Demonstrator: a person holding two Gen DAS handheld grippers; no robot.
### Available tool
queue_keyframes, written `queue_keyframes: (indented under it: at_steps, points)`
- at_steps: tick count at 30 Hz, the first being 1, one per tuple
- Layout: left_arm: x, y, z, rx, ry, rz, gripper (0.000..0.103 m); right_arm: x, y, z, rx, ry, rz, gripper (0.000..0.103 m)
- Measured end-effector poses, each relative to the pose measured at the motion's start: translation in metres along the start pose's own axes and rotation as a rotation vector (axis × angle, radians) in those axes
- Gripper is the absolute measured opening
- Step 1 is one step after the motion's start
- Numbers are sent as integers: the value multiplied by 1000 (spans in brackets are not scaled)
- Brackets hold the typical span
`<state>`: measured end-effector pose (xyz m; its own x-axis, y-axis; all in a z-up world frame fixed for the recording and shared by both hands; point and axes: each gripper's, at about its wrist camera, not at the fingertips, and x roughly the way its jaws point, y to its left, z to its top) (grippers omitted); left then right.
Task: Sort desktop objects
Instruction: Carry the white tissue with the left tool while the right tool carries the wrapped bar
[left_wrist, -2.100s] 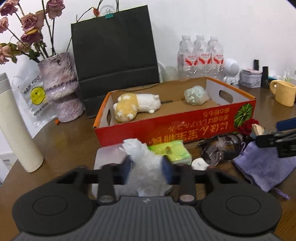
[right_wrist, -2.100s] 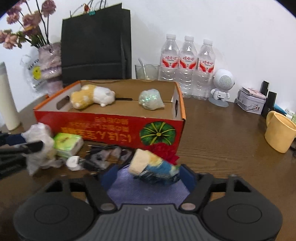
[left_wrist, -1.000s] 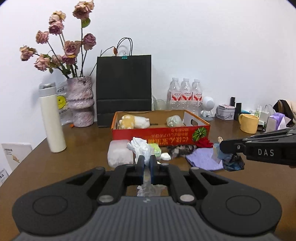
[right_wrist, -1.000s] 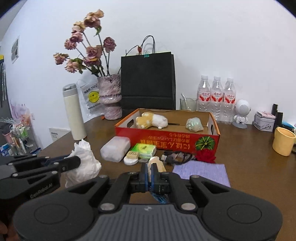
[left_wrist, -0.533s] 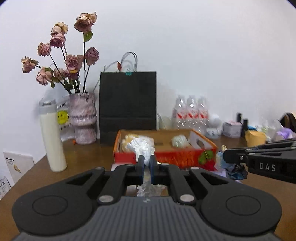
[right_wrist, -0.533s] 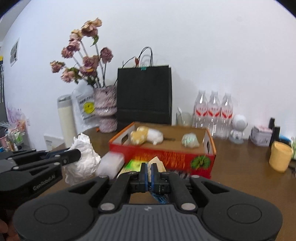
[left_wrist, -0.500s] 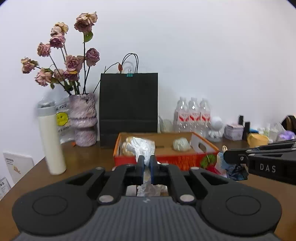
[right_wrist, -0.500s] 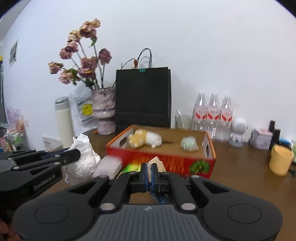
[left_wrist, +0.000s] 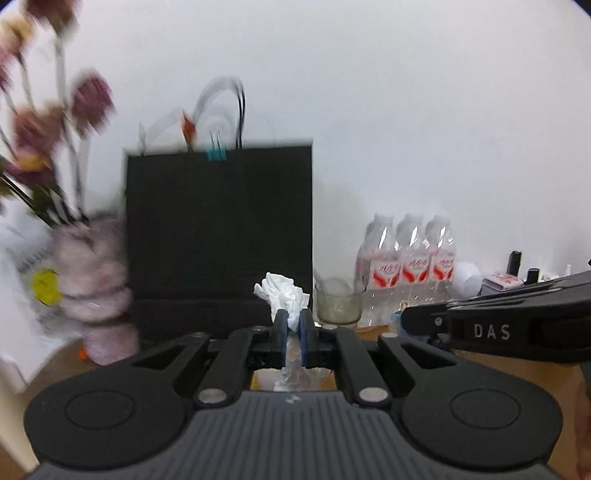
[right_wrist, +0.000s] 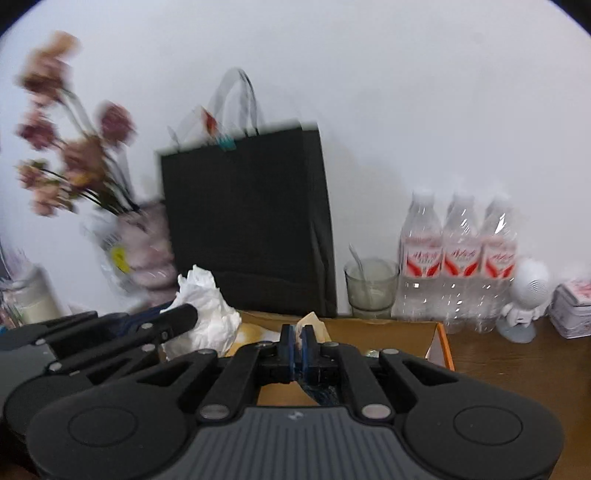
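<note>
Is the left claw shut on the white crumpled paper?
Shut: the left claw pinches the white crumpled paper between near-touching jaws.

both grippers carried forward since 1 s ago: the tall black paper bag (left_wrist: 219, 236) and the orange-rimmed cardboard box (right_wrist: 437, 345) loom closer. crumpled white plastic wad (left_wrist: 286, 295) and small beige-and-blue bundle (right_wrist: 312, 321) now ride over the box, off the table.
</note>
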<state>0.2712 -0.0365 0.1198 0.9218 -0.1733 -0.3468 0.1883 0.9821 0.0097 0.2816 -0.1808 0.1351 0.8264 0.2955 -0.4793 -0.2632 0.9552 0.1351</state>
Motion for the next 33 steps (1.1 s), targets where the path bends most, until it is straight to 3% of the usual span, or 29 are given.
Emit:
queue_keyframes:
  at_steps: [5, 7, 10, 14, 17, 18, 19, 21, 22, 23, 25, 26, 31, 33]
  points:
    - [95, 25, 8, -87, 265, -20, 7, 85, -27, 33, 74, 149, 5, 3]
    - [123, 30, 1, -103, 367, -46, 7, 121, -33, 32, 82, 241, -14, 3]
    - [152, 26, -12, -33, 504, -17, 7, 161, -44, 25, 147, 364, -12, 3]
    - [180, 32, -22, -44, 623, 24, 12, 201, -42, 10, 168, 510, -21, 7]
    - [181, 39, -30, -96, 634, 33, 25, 212, -41, -1, 230, 557, -25, 32]
    - [178, 40, -30, -100, 639, 26, 30, 211, -39, -3, 242, 568, -25, 45]
    - [174, 41, -28, -107, 642, 27, 45, 208, -36, -3, 246, 571, -21, 53]
    - [164, 44, -20, -121, 648, 15, 67, 196, -30, 2, 239, 576, -7, 55]
    - [153, 44, -14, -112, 631, 37, 88, 186, -28, 7, 231, 571, -5, 58]
    - [145, 43, -7, -100, 601, 59, 100, 172, -25, 14, 222, 558, -11, 61]
    - [121, 44, 1, -79, 542, 89, 102, 146, -22, 27, 207, 516, -30, 83]
    - [114, 44, 6, -76, 537, 105, 103, 132, -21, 32, 200, 491, -40, 86]
    - [71, 48, 25, -80, 544, 229, 103, 82, -26, 40, 200, 468, -108, 88]
    - [51, 52, 30, -102, 535, 239, 103, 63, -26, 37, 190, 470, -113, 88]
